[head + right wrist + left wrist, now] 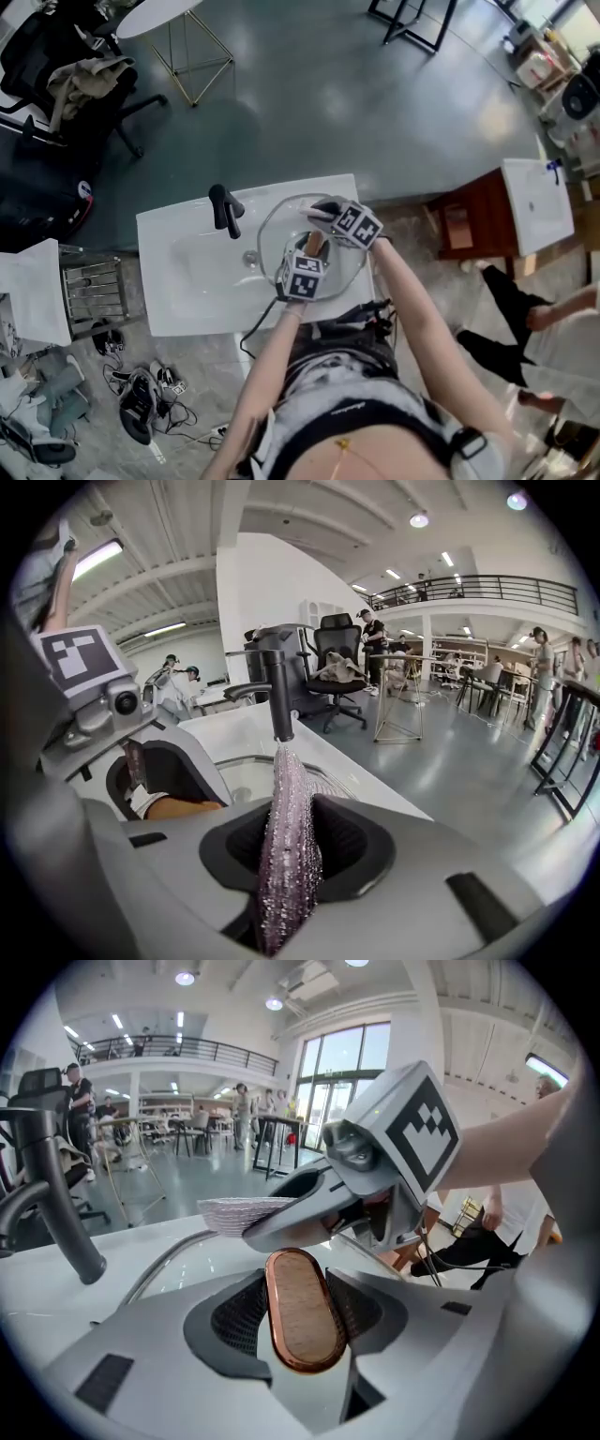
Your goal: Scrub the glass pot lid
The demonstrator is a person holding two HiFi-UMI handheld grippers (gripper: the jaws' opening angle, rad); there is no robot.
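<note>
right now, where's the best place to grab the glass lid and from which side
By its oval wooden handle, jaws across its narrow width, coming from the lid's top face: it stands proud of the smooth glass lid. The left gripper holds it so.

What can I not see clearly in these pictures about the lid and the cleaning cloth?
Head view: whether the scrub cloth touches the glass lid; the right gripper covers that spot.
Head view: any dirt on the glass; too small.
Left gripper view: the lid's near rim, behind the left gripper that holds its wooden handle.
</note>
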